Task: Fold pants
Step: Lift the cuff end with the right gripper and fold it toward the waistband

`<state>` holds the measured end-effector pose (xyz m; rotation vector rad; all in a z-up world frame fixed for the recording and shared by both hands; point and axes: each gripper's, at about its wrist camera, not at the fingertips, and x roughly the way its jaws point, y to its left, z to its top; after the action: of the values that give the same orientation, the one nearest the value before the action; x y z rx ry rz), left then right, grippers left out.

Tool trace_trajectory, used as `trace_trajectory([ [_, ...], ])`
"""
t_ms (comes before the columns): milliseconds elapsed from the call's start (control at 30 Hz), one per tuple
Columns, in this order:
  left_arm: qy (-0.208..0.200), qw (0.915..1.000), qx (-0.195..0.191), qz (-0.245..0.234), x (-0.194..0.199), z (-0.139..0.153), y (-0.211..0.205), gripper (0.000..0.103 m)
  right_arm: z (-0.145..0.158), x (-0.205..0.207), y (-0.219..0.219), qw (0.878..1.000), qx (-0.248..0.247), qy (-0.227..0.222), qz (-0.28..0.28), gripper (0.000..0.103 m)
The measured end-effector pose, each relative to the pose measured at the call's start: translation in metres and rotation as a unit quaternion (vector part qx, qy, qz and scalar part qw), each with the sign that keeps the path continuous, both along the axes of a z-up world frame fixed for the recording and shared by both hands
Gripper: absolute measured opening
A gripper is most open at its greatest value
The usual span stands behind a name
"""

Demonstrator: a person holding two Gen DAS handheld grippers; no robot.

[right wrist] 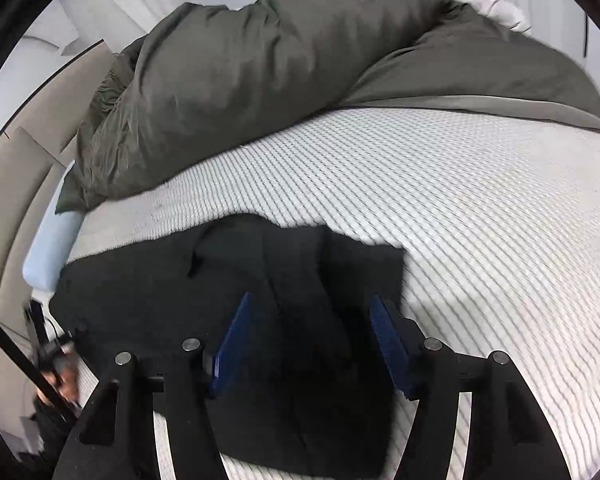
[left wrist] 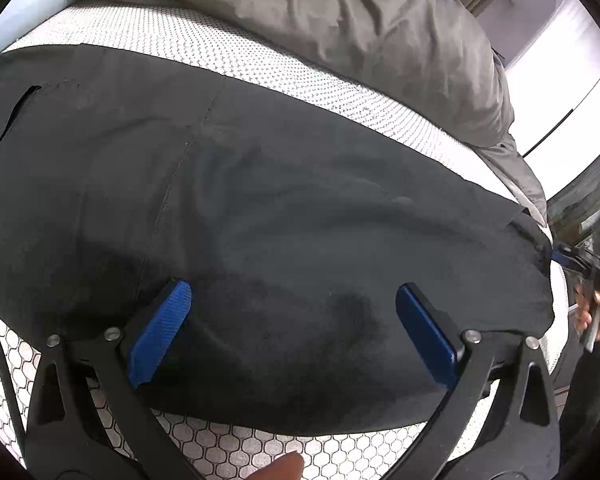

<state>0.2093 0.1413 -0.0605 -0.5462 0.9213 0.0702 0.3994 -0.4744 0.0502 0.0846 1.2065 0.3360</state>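
Note:
Black pants (left wrist: 260, 220) lie folded flat on the white mattress (left wrist: 260, 64). My left gripper (left wrist: 294, 300) is open, its blue pads spread just above the near part of the cloth, holding nothing. In the right wrist view the same pants (right wrist: 160, 292) lie near the mattress's left front corner. My right gripper (right wrist: 312, 308) is open and hangs over their right part, empty. The right gripper also shows in the left wrist view (left wrist: 560, 258) at the pants' far right edge. The left gripper shows small in the right wrist view (right wrist: 56, 348) at the left.
A rumpled grey-green duvet (right wrist: 280, 80) is heaped across the back of the mattress (right wrist: 480, 220). A pale blue bed-frame corner (right wrist: 48, 252) sits at the left. The mattress side has a hexagon pattern (left wrist: 260, 448). A fingertip (left wrist: 280, 468) shows at the bottom.

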Motion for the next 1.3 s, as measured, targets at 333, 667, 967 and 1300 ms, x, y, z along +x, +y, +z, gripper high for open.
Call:
trace_trajectory([
  [333, -0.012, 0.9996, -0.021, -0.011, -0.007, 0.001, 0.006, 0.102, 0.038, -0.116, 0.013, 0.982, 0.076, -0.147, 0.093, 0.006],
  [667, -0.012, 0.9997, -0.022, -0.007, -0.011, 0.0, 0.006, 0.102, 0.092, -0.2, 0.009, 0.956, 0.109, -0.266, 0.049, 0.006],
  [967, -0.007, 0.9997, -0.022, -0.002, -0.006, 0.0, 0.006, 0.102, -0.002, 0.009, -0.019, 0.986, -0.029, -0.068, -0.152, 0.011],
  [1300, -0.009, 0.9995, -0.03, -0.004, -0.006, 0.002, 0.008, 0.102, 0.024, -0.06, -0.027, 0.979, 0.021, -0.103, -0.175, 0.083],
])
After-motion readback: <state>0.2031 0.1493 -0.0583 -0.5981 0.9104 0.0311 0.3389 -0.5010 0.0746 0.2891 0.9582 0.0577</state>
